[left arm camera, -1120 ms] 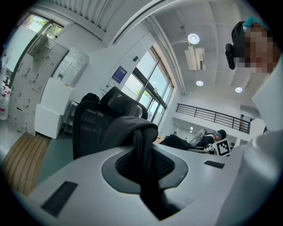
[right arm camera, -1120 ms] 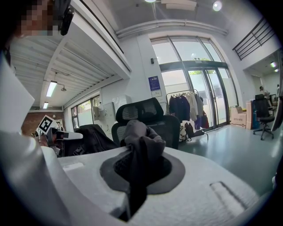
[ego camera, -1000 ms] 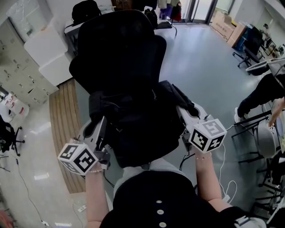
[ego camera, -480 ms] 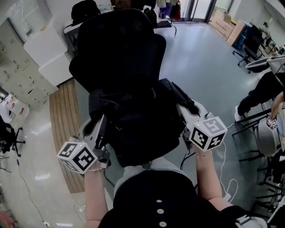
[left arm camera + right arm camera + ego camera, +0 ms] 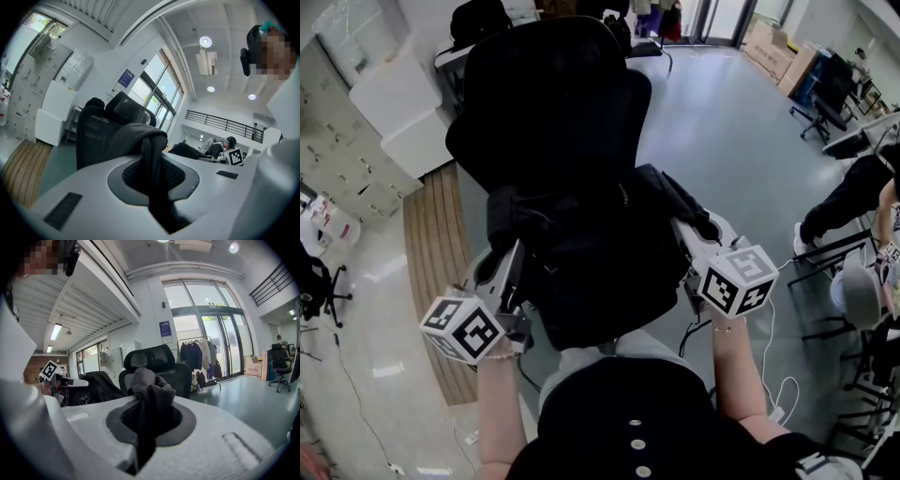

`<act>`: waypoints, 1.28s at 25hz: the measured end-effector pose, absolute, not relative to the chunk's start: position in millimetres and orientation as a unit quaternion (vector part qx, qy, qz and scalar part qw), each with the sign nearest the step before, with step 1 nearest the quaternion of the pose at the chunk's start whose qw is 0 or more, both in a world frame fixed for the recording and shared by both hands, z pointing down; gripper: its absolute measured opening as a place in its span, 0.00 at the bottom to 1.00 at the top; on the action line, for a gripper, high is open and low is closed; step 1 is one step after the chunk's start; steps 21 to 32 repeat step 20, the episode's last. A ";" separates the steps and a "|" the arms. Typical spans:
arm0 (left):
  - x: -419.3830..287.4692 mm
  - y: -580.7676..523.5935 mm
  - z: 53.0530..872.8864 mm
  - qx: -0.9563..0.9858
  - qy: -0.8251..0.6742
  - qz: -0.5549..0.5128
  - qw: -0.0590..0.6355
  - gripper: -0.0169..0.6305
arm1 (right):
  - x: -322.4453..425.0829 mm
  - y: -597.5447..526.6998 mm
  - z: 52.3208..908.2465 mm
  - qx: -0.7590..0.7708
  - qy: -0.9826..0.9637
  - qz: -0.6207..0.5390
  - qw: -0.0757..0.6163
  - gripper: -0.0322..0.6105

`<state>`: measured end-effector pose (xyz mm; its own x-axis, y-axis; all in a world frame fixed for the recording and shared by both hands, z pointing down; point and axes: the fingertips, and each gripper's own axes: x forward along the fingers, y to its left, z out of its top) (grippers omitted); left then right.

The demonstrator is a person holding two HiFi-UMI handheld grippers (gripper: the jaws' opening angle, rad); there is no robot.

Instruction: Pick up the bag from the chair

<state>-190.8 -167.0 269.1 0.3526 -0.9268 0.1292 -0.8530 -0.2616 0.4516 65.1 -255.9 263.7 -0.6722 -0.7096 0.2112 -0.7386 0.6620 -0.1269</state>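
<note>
Nothing moved, left claw (image 5: 515, 255) and right claw (image 5: 681, 231) clamped on bag (image 5: 591, 258)

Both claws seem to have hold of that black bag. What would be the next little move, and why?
Probably raise both together, clear of the chair. The left gripper is shut on a strap of the bag, the right gripper on its fabric, so both sides look held.

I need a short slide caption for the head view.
Left gripper and right gripper each grip a side of the black bag by the office chair.
</note>
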 end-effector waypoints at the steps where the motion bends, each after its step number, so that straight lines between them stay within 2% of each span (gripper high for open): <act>1: -190.9 -166.7 270.0 0.790 -0.563 -0.081 0.228 0.12 | 65.1 -255.6 264.4 0.398 -0.909 0.102 0.071 0.09; 32: -193.8 -174.9 277.1 0.784 -0.568 -0.085 0.234 0.12 | 62.4 -261.6 272.5 0.395 -0.909 0.111 0.071 0.09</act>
